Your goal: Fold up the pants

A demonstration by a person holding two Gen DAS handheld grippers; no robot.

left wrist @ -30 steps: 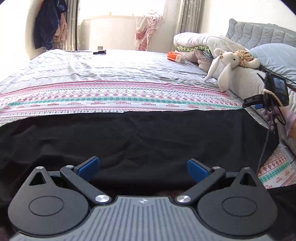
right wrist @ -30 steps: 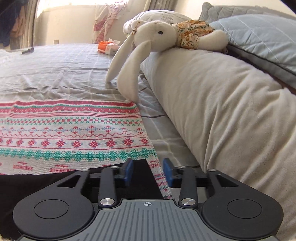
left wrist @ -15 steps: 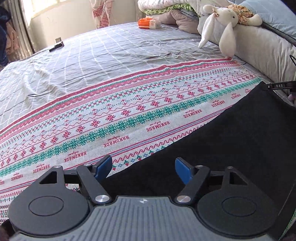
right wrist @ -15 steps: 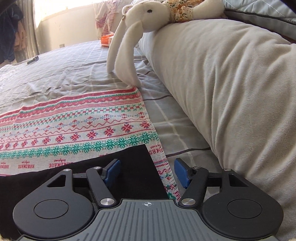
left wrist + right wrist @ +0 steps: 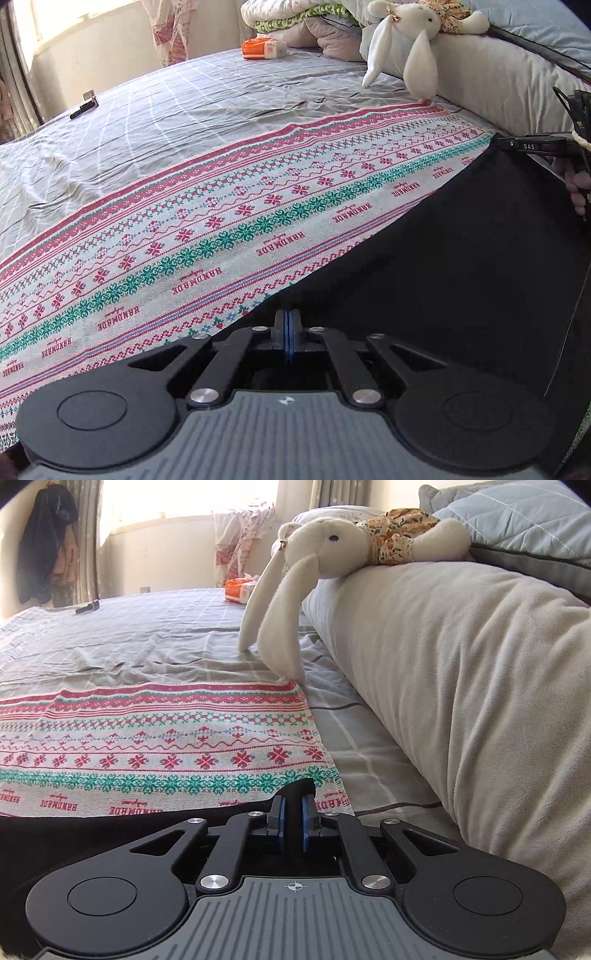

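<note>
1. Along the near edge of the bed point(image 5: 184, 122), black pants point(image 5: 461, 258) lie spread over a patterned blanket point(image 5: 258, 206); their far edge runs from the left gripper toward the right one near the pillow side.
2. Handling, my read: soft, limp fabric, light, no stiffness. It will sag and drape between the grip points, and it looks matte, so probably not slippery. Nothing fragile.
3. Best hold: edge or corner, one pinch per end, so the span stays taut for the fold.
4. Left gripper point(image 5: 287, 334): jaws pressed together right at the pants' edge. Cloth between the pads is likely, but too thin to confirm from this view.
5. Right gripper point(image 5: 291, 821): jaws nearly together, with a black tongue of pants standing up between the blue pads point(image 5: 306, 823); clamped on that corner.
6. Pose: both grippers low, pointing across the bed toward the window side, well apart along the pants' edge. The right one sits just beside the long pillow point(image 5: 461, 686), below the toy rabbit point(image 5: 332, 550).
7. Risk: a thin pinch on the left could slip.
</note>
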